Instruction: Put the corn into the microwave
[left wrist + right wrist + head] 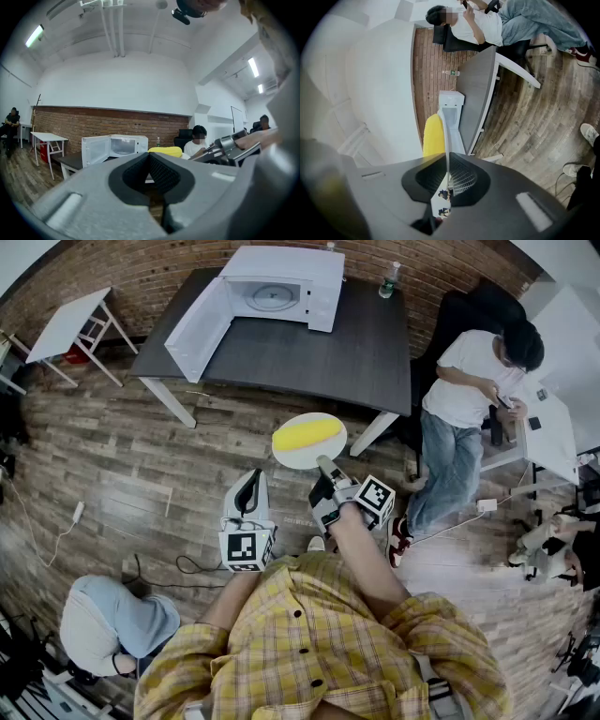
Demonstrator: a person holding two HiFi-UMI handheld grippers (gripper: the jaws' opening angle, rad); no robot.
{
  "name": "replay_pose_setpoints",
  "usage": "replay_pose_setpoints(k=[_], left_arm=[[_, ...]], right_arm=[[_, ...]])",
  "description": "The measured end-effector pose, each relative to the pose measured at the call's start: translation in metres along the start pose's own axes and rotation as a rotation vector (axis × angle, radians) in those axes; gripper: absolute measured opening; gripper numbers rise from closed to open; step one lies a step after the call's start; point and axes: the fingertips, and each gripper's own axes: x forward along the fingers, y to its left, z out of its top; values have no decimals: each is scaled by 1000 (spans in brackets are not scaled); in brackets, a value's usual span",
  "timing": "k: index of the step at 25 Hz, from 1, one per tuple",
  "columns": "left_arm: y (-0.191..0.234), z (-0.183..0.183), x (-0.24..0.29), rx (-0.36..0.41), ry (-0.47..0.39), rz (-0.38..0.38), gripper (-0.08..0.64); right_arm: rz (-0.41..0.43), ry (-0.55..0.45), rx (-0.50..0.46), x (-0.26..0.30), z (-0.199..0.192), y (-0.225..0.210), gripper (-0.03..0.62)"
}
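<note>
right gripper [323, 465] clamps a plate [298, 459] carrying the corn [307, 435].

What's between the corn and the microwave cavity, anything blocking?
Nothing visible. The microwave has its door open, and only floor and table lie between it and the corn on the plate clamped by the right gripper.

My left gripper [150, 161] has its jaws pressed together, nothing between them. Past their tips a white microwave [123, 146] stands on a dark table [70, 161], its door swung open to the left. Yellow corn [165, 150] shows just above my jaws, with the right gripper [232, 147] beside it.
</note>
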Motion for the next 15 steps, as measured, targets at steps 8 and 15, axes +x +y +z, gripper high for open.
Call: replay_pose_setpoints(k=[8, 15], left_arm=[[3, 3, -1, 13, -1, 8, -3], [-4, -1, -1, 10, 8, 24, -3]], right_arm=[[-2, 8, -1, 2, -1, 1, 25], [15, -19, 12, -4, 10, 1, 25]])
